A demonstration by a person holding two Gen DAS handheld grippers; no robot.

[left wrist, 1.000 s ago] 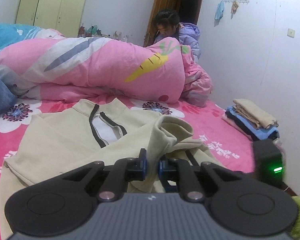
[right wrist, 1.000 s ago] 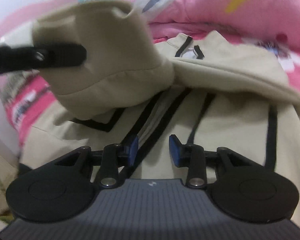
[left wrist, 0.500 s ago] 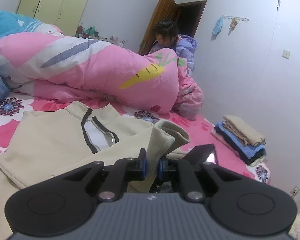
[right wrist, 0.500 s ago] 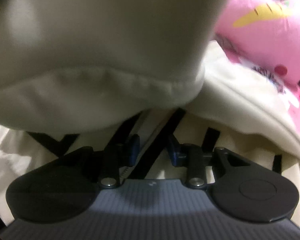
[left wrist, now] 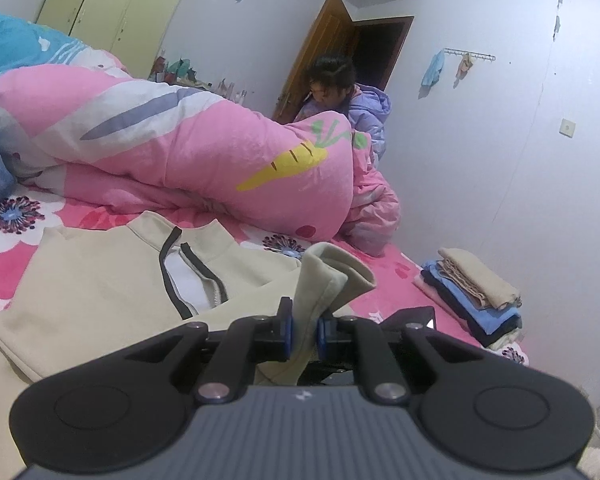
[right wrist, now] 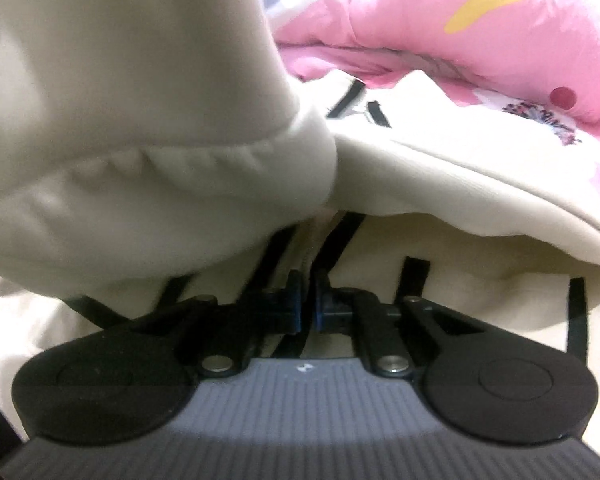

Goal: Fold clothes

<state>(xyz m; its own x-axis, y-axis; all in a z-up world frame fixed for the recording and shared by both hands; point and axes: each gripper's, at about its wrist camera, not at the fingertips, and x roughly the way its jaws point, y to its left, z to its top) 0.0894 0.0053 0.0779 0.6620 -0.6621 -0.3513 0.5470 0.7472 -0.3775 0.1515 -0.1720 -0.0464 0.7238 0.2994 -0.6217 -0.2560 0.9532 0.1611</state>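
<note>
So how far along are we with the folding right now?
Done: a stack of folded clothes sits at the bed's edge. In hand: the left claw is shut on the cuff of the beige zip jacket; the right claw looks closed at its zipper. Left: the jacket body lies spread open, unfolded.

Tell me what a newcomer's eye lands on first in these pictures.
First the big pink carrot-print quilt heaped across the bed behind the beige zip jacket. Next, the left tool in the foreground, pinching the jacket's sleeve cuff upright. At the bed's right edge sits a stack of folded clothes, and a person sits by the door.
</note>
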